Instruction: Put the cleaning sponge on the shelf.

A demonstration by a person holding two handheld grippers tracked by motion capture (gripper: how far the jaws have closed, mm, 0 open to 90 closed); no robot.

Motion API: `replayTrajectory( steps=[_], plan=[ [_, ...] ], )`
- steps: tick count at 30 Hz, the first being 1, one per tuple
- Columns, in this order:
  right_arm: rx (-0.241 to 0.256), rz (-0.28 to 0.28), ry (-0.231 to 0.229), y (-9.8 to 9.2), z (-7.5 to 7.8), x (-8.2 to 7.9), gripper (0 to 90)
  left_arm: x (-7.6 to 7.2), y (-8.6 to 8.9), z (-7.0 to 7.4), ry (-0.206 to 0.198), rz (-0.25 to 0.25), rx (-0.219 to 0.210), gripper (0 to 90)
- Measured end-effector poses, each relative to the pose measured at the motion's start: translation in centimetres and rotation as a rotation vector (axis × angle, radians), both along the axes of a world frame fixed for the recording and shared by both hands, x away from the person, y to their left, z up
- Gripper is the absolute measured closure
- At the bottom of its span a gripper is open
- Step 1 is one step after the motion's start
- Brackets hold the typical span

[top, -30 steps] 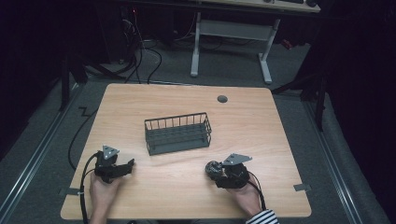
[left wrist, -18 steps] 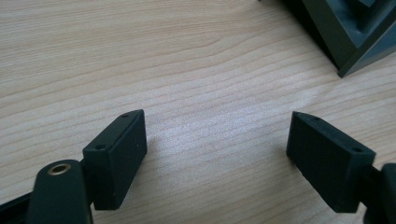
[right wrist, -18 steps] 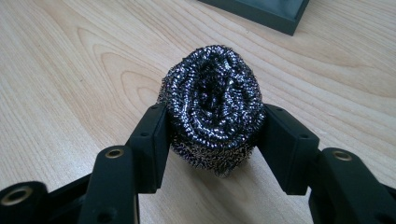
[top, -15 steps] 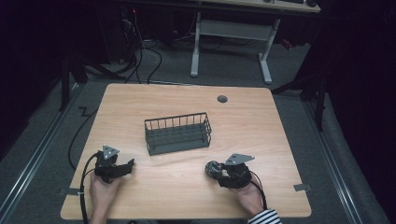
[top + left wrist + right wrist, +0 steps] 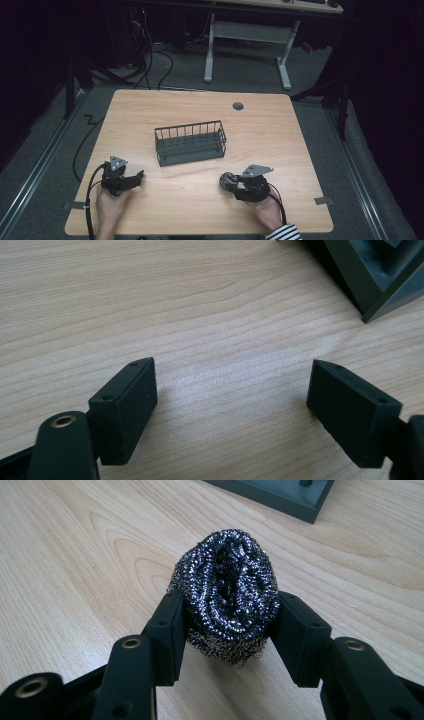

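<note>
I am holding the right gripper [image 5: 231, 183] low over the near right part of the bench [image 5: 280, 145], and it is clamping a steel wool scourer [image 5: 227, 592] between its two black jaws. In the right gripper view, the jaws are pressing on both sides of the scourer, squeezing it into a tall oval above the wood. In the high view the scourer [image 5: 227, 180] is sitting at the gripper's tip, in front of the dark wire basket [image 5: 190, 143] and apart from it. I am keeping the left gripper [image 5: 232, 402] near the bench's near left corner, with its jaws spread wide and only bare wood between them. A corner of the basket [image 5: 372, 275] is lying beyond it.
</note>
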State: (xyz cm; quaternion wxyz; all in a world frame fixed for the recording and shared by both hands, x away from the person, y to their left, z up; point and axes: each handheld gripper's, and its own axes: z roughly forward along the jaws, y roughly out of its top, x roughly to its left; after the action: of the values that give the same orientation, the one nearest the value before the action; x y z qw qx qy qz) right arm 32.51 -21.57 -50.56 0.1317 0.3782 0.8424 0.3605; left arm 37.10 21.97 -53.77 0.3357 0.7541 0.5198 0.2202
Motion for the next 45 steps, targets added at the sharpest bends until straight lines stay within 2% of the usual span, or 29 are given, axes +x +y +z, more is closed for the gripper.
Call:
replayTrajectory(
  steps=[9, 19, 20, 23, 34, 41, 45],
  plan=[
    [0.026, 0.0, -0.01, -0.6, 0.8, -0.2, 50.9, 0.0, 0.0, 0.0, 0.0, 0.0, 0.0, 20.7],
    [0.076, 0.016, -0.041, -1.0, 4.1, 0.7, 51.0, 0.0, 0.0, 0.0, 0.0, 0.0, 0.0, 20.7],
    [0.09, 0.018, -0.044, -1.0, 4.8, 1.1, 51.0, 0.0, 0.0, 0.0, 0.0, 0.0, 0.0, 20.7],
    [0.103, 0.02, -0.044, -1.0, 5.4, 1.5, 51.0, 0.0, 0.0, 0.0, 0.0, 0.0, 0.0, 20.6],
    [0.104, 0.032, -0.062, -0.6, 8.6, 3.5, 51.0, 0.0, 0.0, 0.0, 0.0, 0.0, 0.0, 20.6],
    [0.12, 0.031, -0.095, 0.0, 10.8, 5.6, 50.9, 0.0, 0.0, 0.0, 0.0, 0.0, 0.0, 20.6],
    [0.122, 0.033, -0.099, 1.0, 11.8, 7.3, 50.9, 0.0, 0.0, 0.0, 0.0, 0.0, 0.0, 20.6]
  ],
)
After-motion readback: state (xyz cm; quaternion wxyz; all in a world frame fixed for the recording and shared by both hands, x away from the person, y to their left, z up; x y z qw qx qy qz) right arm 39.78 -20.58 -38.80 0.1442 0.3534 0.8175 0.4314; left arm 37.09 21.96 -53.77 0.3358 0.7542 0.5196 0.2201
